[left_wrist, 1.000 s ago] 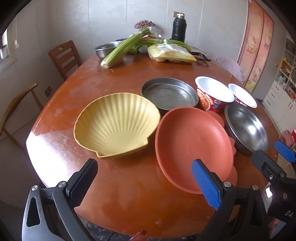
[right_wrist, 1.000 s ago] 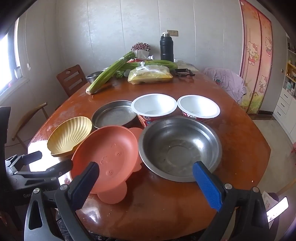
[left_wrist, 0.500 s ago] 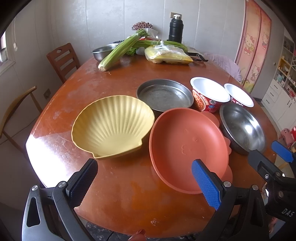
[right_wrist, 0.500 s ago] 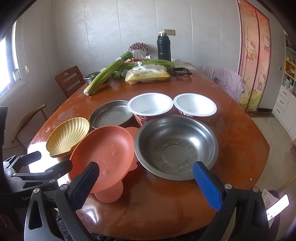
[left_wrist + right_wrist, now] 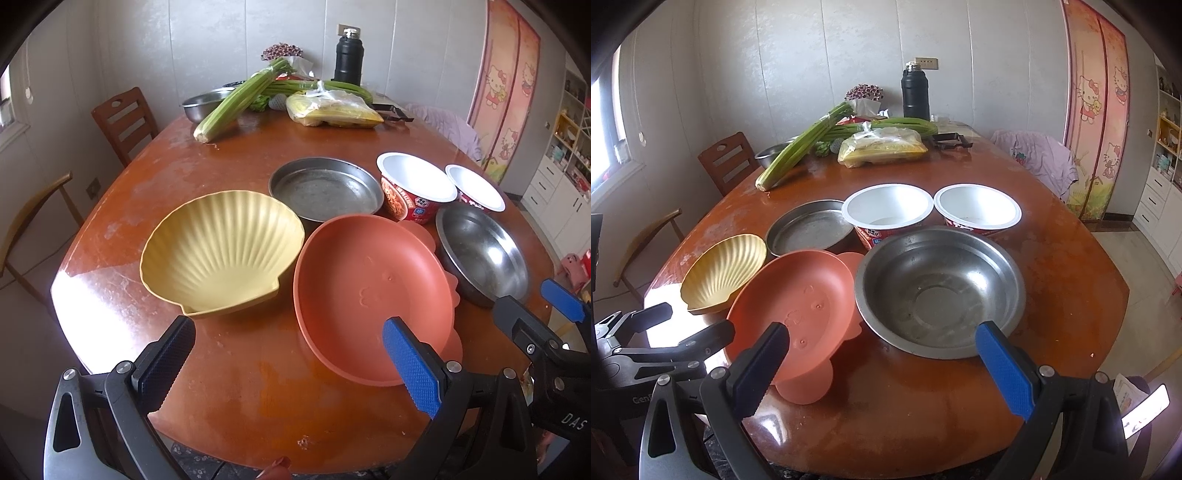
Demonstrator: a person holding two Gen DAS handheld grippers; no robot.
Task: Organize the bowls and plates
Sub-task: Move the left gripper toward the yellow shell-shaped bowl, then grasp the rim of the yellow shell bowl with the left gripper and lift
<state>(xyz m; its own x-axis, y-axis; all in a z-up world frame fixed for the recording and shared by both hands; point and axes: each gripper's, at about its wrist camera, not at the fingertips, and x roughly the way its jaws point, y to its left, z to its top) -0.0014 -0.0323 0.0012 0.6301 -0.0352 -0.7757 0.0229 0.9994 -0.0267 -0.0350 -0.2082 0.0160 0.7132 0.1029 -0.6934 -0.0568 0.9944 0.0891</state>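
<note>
Both tools hover at the near edge of the brown table [image 5: 240, 155], and nothing is in hand: the left gripper [image 5: 291, 363] has its jaws spread wide and empty, and so does the right gripper [image 5: 882, 363]. Ahead of the left one sits the yellow shell-shaped dish [image 5: 221, 266], and just beside it the orange plastic plate [image 5: 369, 291] with its lobed rim. Ahead of the right one sits the big steel bowl [image 5: 938, 291], its rim touching or nearly touching the orange plate. Behind these, a flat steel pan [image 5: 325, 192] and two white-lined instant-noodle bowls, one [image 5: 888, 212] just beside the other [image 5: 977, 210]. Over at the far end: a celery bunch [image 5: 801, 147], a plastic bag of food [image 5: 882, 147], a black thermos [image 5: 915, 92] and a small steel bowl [image 5: 205, 105].
</note>
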